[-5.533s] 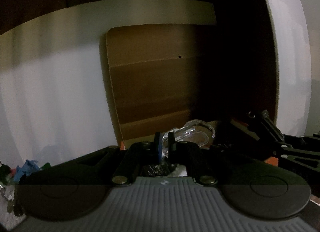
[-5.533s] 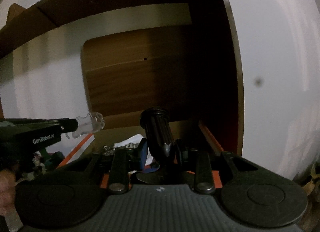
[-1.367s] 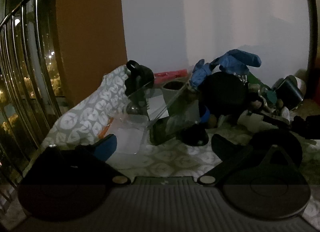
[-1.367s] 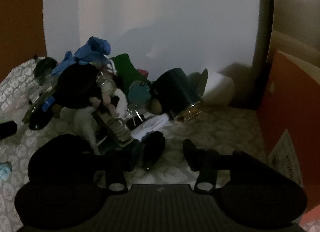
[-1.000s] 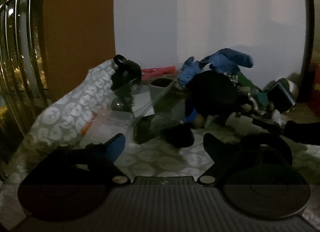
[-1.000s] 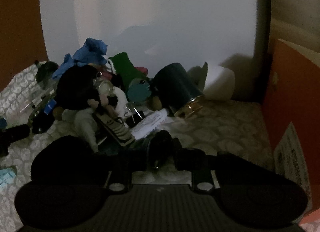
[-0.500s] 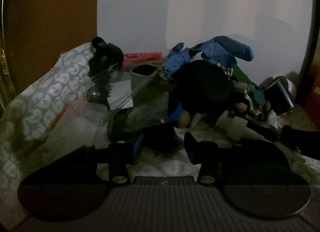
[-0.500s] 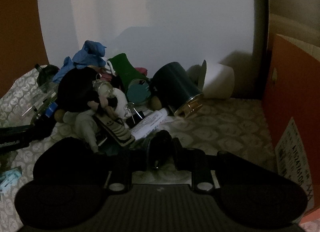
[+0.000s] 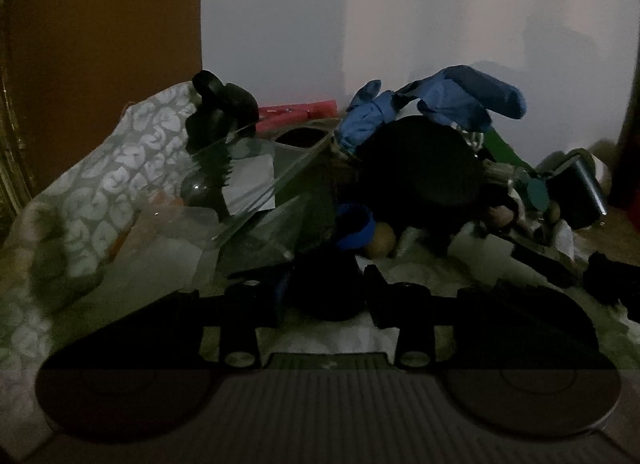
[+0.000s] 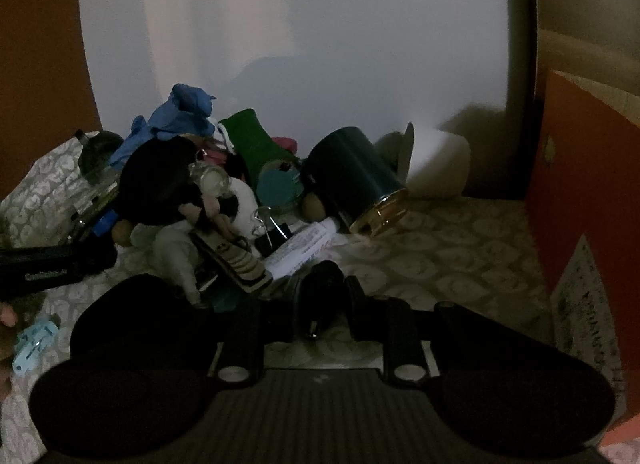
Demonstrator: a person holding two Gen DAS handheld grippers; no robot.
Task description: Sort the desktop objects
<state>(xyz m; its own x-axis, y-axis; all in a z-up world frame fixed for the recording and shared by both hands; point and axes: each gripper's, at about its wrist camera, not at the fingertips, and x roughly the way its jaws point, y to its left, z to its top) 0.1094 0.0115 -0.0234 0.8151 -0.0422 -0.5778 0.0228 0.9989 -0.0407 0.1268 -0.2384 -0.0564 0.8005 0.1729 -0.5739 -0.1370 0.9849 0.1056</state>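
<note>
In the left wrist view, the left gripper (image 9: 325, 296) was seen low over a patterned tablecloth (image 9: 120, 183), its jaws closing around a dark round object (image 9: 326, 284) that stood between the fingers; whether the pads already pressed on it could not be told in the dim light. Just behind that object a blue cap (image 9: 355, 227) and a small brown ball (image 9: 380, 244) were seen, and beyond them a large black round item (image 9: 424, 167) with a blue glove (image 9: 432, 103) draped over its top. To the left, clear plastic sheets (image 9: 248, 183) leaned against a black clamp-like piece (image 9: 220, 103), with a red item (image 9: 296, 113) lying behind by the wall. A dark cylindrical can (image 9: 580, 191) lay on its side at the far right. In the right wrist view, the right gripper (image 10: 324, 304) was seen clenched on a slim black cylinder (image 10: 322, 288), held just above the cloth in front of the pile. The same dark can (image 10: 356, 175), with a gold rim, was tipped on its side beside a white roll (image 10: 436, 167). A green item (image 10: 252, 139), a binder clip (image 10: 272, 232) and a white tube (image 10: 304, 252) were seen in the heap, and an orange box (image 10: 580, 183) stood at the right edge. The left gripper (image 10: 52, 264) was visible at the left edge.
</note>
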